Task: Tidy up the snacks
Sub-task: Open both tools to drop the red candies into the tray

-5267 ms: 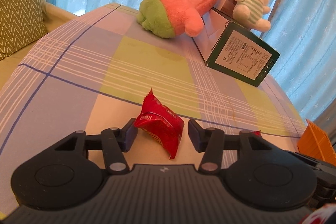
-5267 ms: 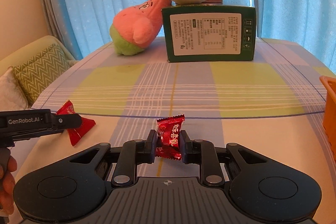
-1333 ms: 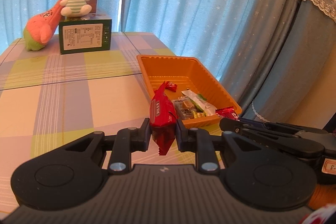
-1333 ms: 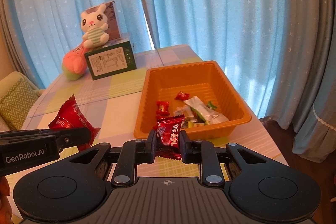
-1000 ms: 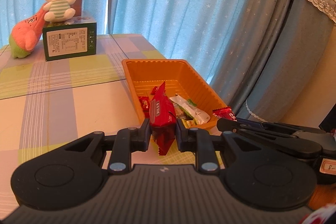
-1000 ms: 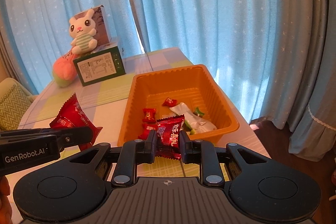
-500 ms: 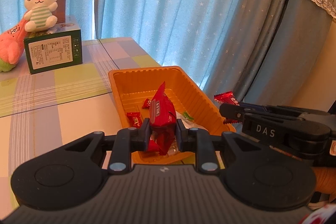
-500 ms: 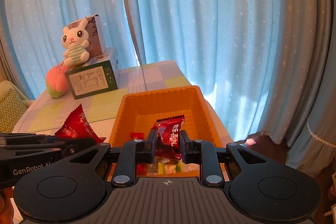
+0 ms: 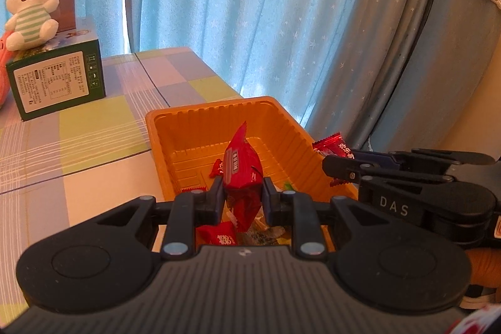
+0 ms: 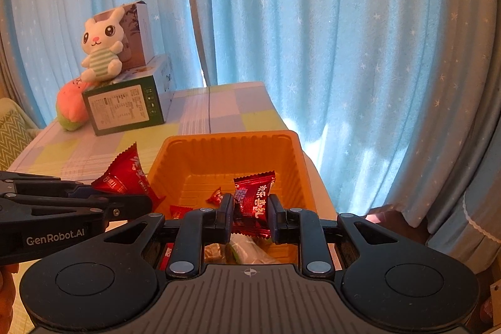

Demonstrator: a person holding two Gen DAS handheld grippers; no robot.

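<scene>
"DAS" on the right gripper (image 9: 336,168) body; "GenRobot.AI" on the left gripper (image 10: 137,205) body, beside the orange tray (image 10: 175,152).

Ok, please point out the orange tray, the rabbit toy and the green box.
orange tray (image 10: 225,143), right wrist view, far rim
rabbit toy (image 10: 100,36), right wrist view, face
green box (image 9: 56,82), left wrist view, front label

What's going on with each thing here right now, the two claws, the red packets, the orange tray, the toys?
left gripper: shut on tall red packet, above tray
right gripper: shut on red candy, above tray
orange tray: partly filled with snacks
bunny plush: sitting on green box
</scene>
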